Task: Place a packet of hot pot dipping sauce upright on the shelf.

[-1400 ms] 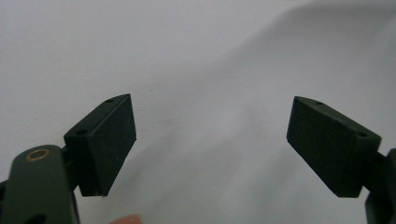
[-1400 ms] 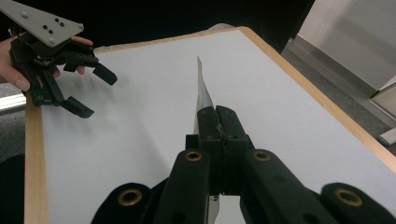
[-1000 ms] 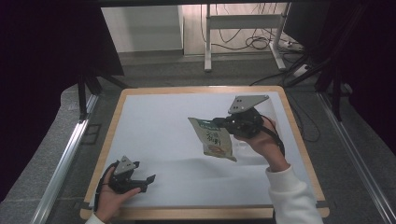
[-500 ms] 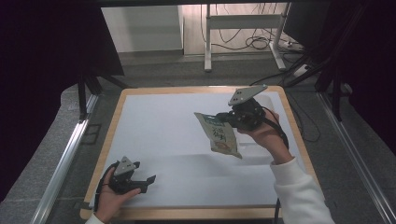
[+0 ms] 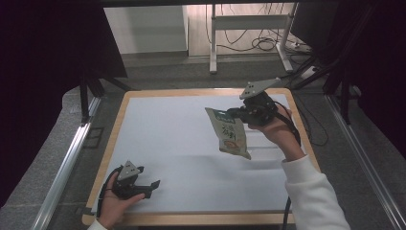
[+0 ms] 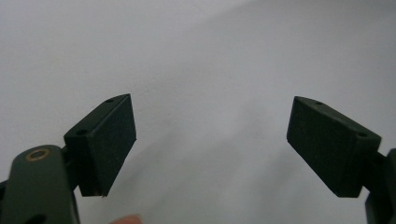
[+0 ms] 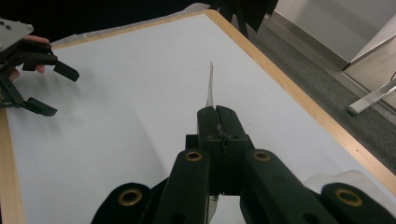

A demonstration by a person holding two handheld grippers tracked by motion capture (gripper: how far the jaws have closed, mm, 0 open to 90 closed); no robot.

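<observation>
Right gripper (image 5: 238, 114) has its jaws clamped on the top edge of a snack packet (image 5: 229, 135), dangling it above the white table (image 5: 167, 129). Left gripper (image 5: 149, 186) rests wide open near the front edge. Carrying stage, I'd say; next comes a steady set-down.

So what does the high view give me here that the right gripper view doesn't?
High view: the snack packet's printed face, hanging below the right hand-held gripper, plus the person's white sleeve.
Right gripper view: the jaws pressed together on the packet, seen edge-on as a thin sliver.
Both: the white table with its wooden rim, and the left hand-held gripper with its jaws open near the table's corner.
</observation>
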